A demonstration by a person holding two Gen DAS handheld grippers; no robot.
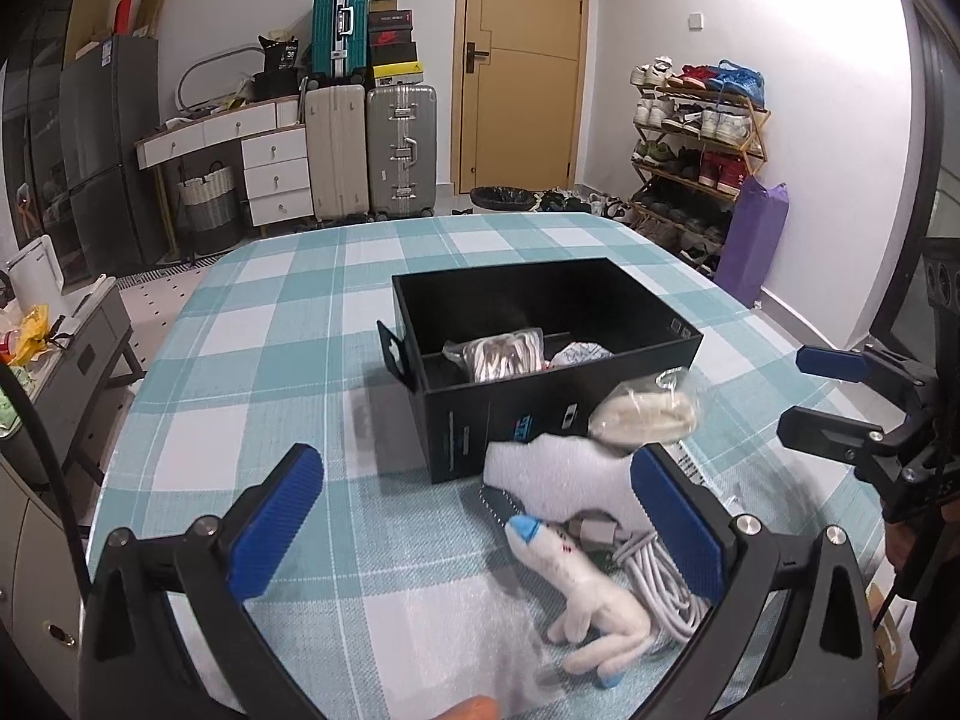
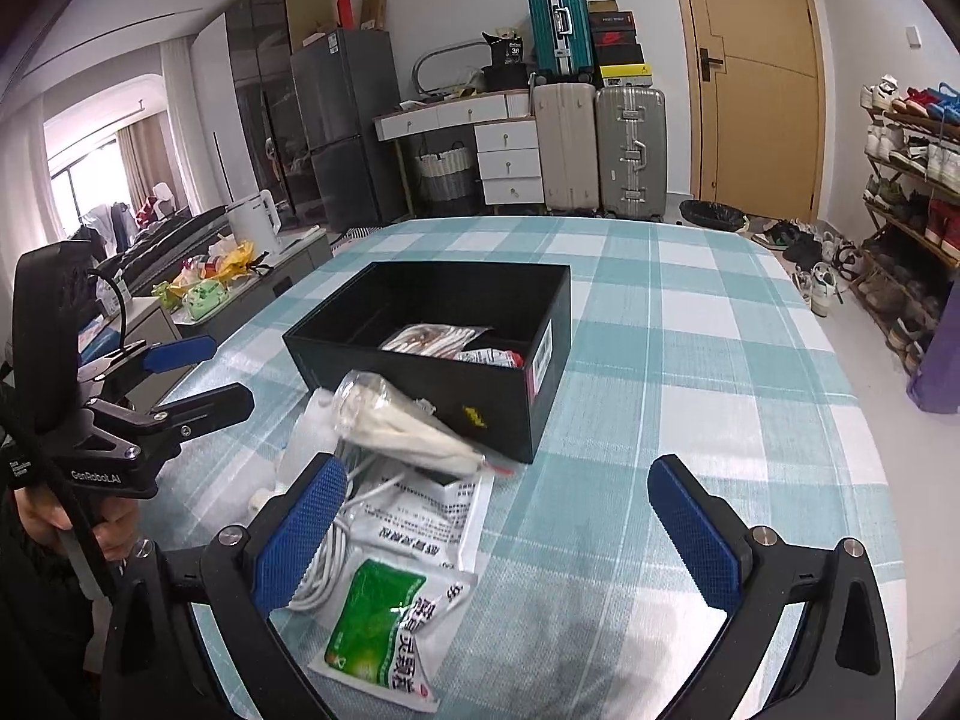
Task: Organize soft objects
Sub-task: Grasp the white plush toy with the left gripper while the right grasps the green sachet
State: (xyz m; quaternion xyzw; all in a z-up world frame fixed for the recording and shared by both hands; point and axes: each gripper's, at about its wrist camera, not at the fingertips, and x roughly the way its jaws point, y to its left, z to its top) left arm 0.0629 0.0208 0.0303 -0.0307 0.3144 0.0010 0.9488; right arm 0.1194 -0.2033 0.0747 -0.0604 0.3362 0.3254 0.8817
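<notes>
A black open box (image 1: 456, 420) (image 2: 420, 375) stands mid-table with two bagged items inside. A clear bag of cream fabric (image 1: 645, 414) (image 2: 414, 429) leans on its near wall. In front lie a white foam sheet (image 1: 558, 471), a small white plush with blue tips (image 1: 585, 585), a coiled white cable (image 1: 660, 582) (image 2: 327, 558), a green-and-white sachet (image 2: 384, 627) and a white printed sachet (image 2: 426, 519). My left gripper (image 1: 474, 516) is open just above the cloth, the plush by its right finger. My right gripper (image 2: 510, 537) is open over the sachets, holding nothing.
The table wears a teal-and-white checked cloth (image 1: 288, 324) (image 2: 690, 360). Off its left edge stand a low grey cabinet (image 1: 78, 354) and clutter. Suitcases (image 1: 396, 150), a desk and a shoe rack (image 1: 696, 144) line the far wall.
</notes>
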